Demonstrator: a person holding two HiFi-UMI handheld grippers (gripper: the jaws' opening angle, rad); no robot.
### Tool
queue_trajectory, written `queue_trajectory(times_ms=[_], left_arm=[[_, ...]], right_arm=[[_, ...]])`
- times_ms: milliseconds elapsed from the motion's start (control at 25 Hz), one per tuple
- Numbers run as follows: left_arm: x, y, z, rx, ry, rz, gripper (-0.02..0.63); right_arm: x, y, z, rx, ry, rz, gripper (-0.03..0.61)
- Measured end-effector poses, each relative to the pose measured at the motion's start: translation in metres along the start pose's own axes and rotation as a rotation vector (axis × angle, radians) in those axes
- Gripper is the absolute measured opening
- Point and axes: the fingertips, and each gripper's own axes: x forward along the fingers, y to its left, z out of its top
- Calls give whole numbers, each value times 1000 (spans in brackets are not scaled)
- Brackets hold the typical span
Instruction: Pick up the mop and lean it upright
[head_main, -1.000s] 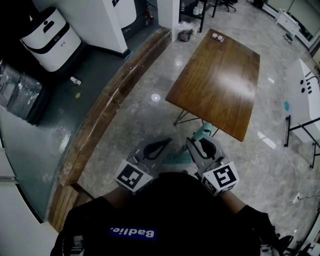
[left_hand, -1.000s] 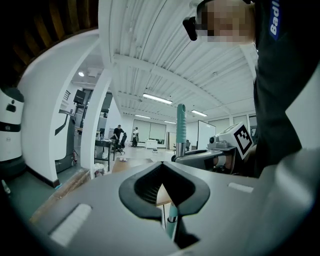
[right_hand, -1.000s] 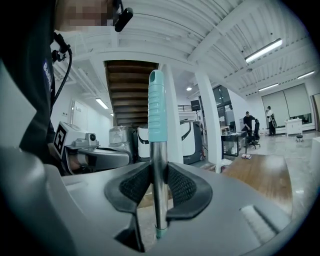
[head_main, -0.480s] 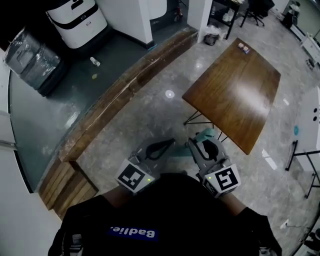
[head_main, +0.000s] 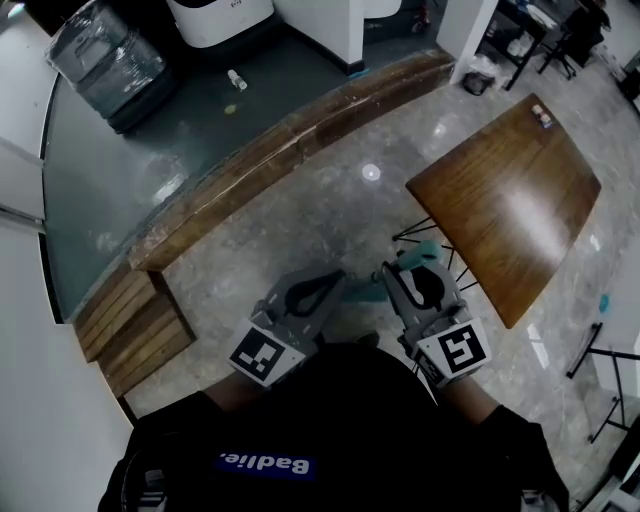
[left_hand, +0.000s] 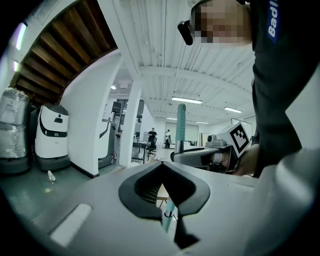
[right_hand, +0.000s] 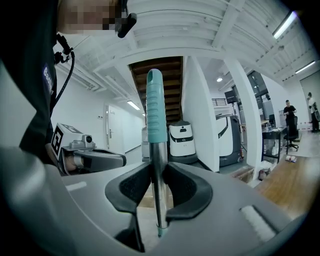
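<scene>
— Right gripper (right_hand: 159, 172) first: what has it got?
— It is clamped on the mop (right_hand: 159, 152), both pads pressed against the bare metal shaft just under the teal grip (right_hand: 154, 105). The shaft stands upright across the jaws.
— And the left gripper (left_hand: 161, 166)?
— Closed on itself, pads meeting, nothing between them. The mop's pole shows beyond it, off to its right.
— How are the hands held?
— Side by side, close in front of the person's chest, both grippers pointing forward and about level. Each carries one marker cube (head_main: 262, 358): two cubes, two grippers, one mop.
— Any containers?
— One small bin (head_main: 478, 76) beside a white pillar (head_main: 462, 22), far off; its contents can't be made out. One plastic-wrapped bulk (head_main: 105, 55) stands on the dark floor (head_main: 130, 170) too.
— What else, going outward?
— One wooden table (head_main: 510, 200) on thin black legs, near the right gripper. One long wooden kerb (head_main: 290, 150) crosses the stone floor (head_main: 300, 230), with wooden steps (head_main: 135, 325) at its near end. Past it one small bottle (head_main: 236, 79) lies on its side. Two white machines (right_hand: 181, 141) stand behind, and farthest away two people (left_hand: 151, 136) stand in the open hall
</scene>
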Motion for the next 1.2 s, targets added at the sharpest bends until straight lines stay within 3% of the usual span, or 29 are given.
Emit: queue_trajectory(times_ms=[280,640,880,1200], left_arm=[[-24,39,5,-3,-34,11,18],[-75,135,21,-4,-81,78,18],[-127,201,31,-6,-122,163,18],[-201,268,33,-10,-163,351,18]], right_arm=[[48,34,7,-11,12,39,109],[142,84,25,-47,-4,113,109],[205,117,29,-68,48,150,109],[294,187,35,-131,55,331,109]])
